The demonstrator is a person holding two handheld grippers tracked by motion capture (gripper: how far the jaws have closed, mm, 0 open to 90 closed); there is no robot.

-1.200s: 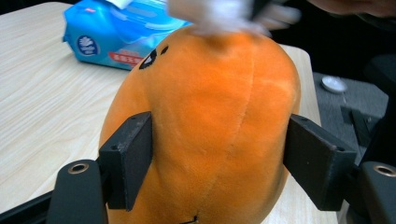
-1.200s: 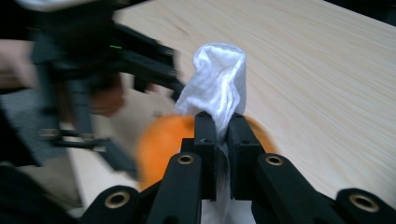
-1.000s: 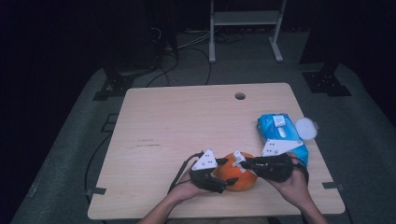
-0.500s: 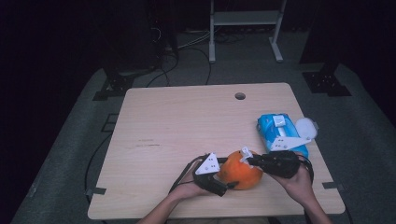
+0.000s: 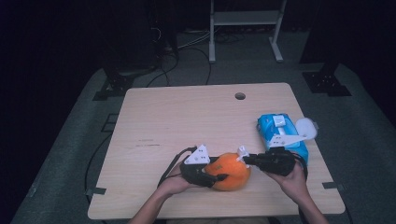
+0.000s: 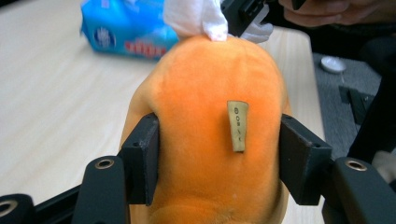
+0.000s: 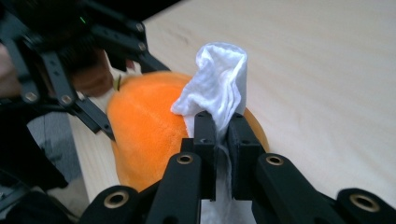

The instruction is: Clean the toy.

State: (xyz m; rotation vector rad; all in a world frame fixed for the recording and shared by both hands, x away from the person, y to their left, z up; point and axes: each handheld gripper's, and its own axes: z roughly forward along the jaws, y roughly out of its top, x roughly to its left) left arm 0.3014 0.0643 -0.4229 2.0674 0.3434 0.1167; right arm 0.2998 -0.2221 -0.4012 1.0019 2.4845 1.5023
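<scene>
I am wiping the orange plush toy (image 5: 229, 171) that sits at the near edge of the table (image 5: 187, 121), between my two hands. My left hand-held gripper (image 6: 219, 158) has just been closing and its pads now press on either flank of the toy, steadying it. My right hand-held gripper (image 7: 223, 133) is clamped tight on a folded white wipe (image 7: 217, 86), whose free end rests against the top of the toy.

To do this well, I judge I should keep the left grip firm but not crushing, since the plush gives easily and could squirm out sideways. The wipe should drag across the fabric in short strokes, with only the cloth touching, not the black jaws. If the toy rolls, I should reset the left hold lower on its body.

The left gripper view shows a small tan fabric tag (image 6: 237, 126) sewn on the toy's side, and how squarely the pads sit. The right gripper view shows how little of the wipe is pinched and how it stands up in a loose fold. The high view gives the layout: the blue wipe packet (image 5: 280, 133) with its lid flipped open, lying just beyond my right hand (image 5: 294, 179).
</scene>
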